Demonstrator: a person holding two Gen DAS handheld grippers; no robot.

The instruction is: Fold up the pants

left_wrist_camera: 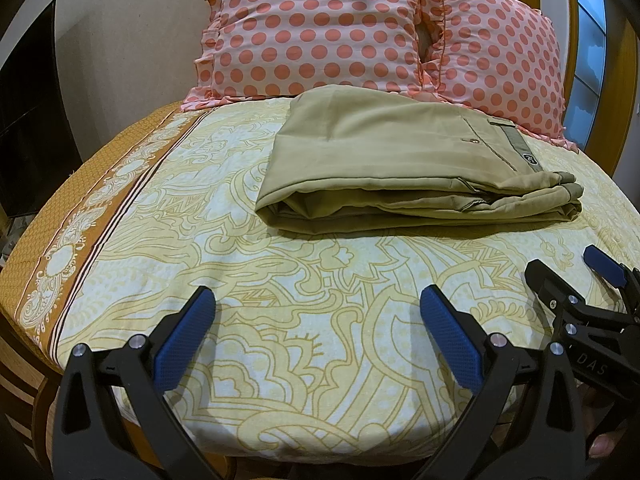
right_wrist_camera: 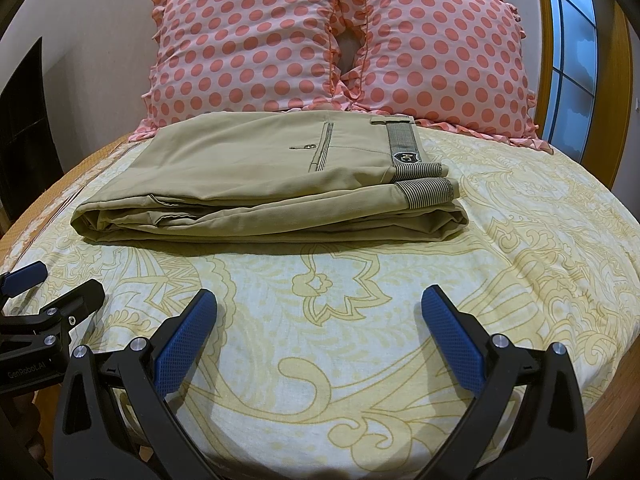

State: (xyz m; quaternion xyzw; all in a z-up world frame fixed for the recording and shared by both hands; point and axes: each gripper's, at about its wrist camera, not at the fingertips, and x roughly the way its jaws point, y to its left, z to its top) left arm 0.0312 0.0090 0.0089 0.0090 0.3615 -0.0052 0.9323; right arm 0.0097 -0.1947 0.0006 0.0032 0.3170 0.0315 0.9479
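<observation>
The khaki pants point(left_wrist_camera: 384, 164) lie folded in a thick rectangular stack on the bed, waistband with striped lining and a dark label to the right; they also show in the right wrist view point(right_wrist_camera: 256, 176). My left gripper point(left_wrist_camera: 318, 300) is open and empty, hovering over the bedsheet short of the pants. My right gripper point(right_wrist_camera: 320, 300) is open and empty, also short of the pants. The right gripper shows at the right edge of the left wrist view point(left_wrist_camera: 576, 272), and the left gripper shows at the left edge of the right wrist view point(right_wrist_camera: 52, 280).
The bed has a yellow patterned sheet point(left_wrist_camera: 280, 320) with an orange border at the left point(left_wrist_camera: 36, 248). Two pink polka-dot pillows point(right_wrist_camera: 248, 48) point(right_wrist_camera: 444, 56) stand behind the pants. A window point(right_wrist_camera: 572, 60) is at the right and a dark panel point(left_wrist_camera: 28, 120) at the left.
</observation>
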